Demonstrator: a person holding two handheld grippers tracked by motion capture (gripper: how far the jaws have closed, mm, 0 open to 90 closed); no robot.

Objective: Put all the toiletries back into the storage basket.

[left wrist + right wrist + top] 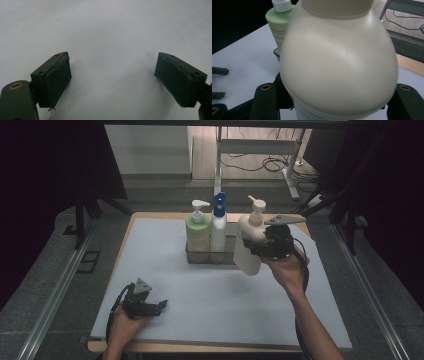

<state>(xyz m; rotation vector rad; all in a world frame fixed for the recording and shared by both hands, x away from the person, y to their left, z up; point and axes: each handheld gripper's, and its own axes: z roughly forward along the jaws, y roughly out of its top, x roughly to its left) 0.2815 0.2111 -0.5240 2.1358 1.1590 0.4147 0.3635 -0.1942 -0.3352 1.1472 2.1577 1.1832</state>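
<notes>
My right gripper (pixel 260 245) is shut on a cream pump bottle (pixel 249 244), held tilted just above the mat, to the right of a dark tray (pixel 231 257). In the right gripper view the cream bottle (pixel 339 62) sits between my jaws. A green pump bottle (pixel 198 231) and a white bottle with a blue spray top (pixel 218 227) stand upright in the tray. My left gripper (pixel 161 306) rests open near the mat's front left corner. Its pads (pixel 58 80) stand wide apart over bare white mat in the left gripper view.
A white mat (pixel 165 285) covers the wooden table (pixel 120 346). The green bottle (pixel 277 25) shows behind the cream one in the right gripper view. Metal rails run along both table sides. A desk frame (pixel 260 150) with cables stands behind.
</notes>
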